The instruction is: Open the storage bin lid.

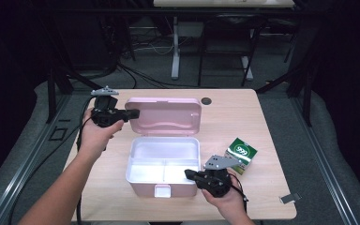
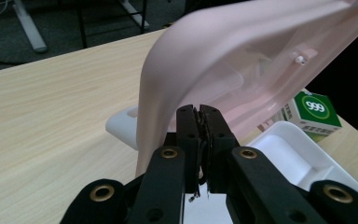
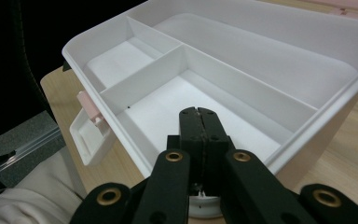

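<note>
Nearest the high camera, the right hand-held gripper (image 1: 191,175) rests at the front right corner of the pink box (image 1: 143,186), its jaws clenched on nothing and their tips poking over the rim above the white tray (image 3: 242,88), probably to steady the box against sliding on the desk (image 1: 234,117); the tray's compartments lie bare, so nothing has gone in yet; the lid (image 1: 166,116) stands raised behind the box on its back hinge, and the left hand-held gripper (image 1: 135,113) sits at the lid's left edge, jaws all but closed with no lid between them, so it seems to prop or nudge the lid open rather than grasp it; in the left gripper view the lid's curved pink edge (image 2: 156,93) rises just beside those jaws; the green carton marked 999 (image 1: 240,154) waits to the right of the box, just behind the right hand (image 1: 225,199), likely the thing meant for the tray.
</note>
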Motion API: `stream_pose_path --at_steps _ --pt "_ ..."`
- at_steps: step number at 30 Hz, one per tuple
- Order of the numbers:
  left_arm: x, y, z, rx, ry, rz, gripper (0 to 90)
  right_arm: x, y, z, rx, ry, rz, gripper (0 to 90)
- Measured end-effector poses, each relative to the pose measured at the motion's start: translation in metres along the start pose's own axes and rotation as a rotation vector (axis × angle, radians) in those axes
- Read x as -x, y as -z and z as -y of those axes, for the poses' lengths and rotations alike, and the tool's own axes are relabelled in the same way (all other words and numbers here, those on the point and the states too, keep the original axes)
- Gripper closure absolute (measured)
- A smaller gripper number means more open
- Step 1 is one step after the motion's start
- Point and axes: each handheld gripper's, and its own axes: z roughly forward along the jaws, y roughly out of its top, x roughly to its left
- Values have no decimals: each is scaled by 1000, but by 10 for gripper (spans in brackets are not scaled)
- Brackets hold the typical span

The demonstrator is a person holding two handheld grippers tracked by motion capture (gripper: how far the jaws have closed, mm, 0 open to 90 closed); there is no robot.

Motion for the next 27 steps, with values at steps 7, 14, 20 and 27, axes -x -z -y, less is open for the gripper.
stream_pose_path --at_steps 7,14,20,27 --pt "-4 -9 0 -11 1 -10 814 0 0 0 0 -1 -2 900" --pt "-7 -14 3 -25 5 -23 738 0 0 0 3 -2 -3 900" --pt "-11 -13 8 -20 11 -27 670 1 0 0 2 -5 -9 900" --pt "-12 -12 12 -27 9 -21 631 1 0 0 0 -10 -11 900"
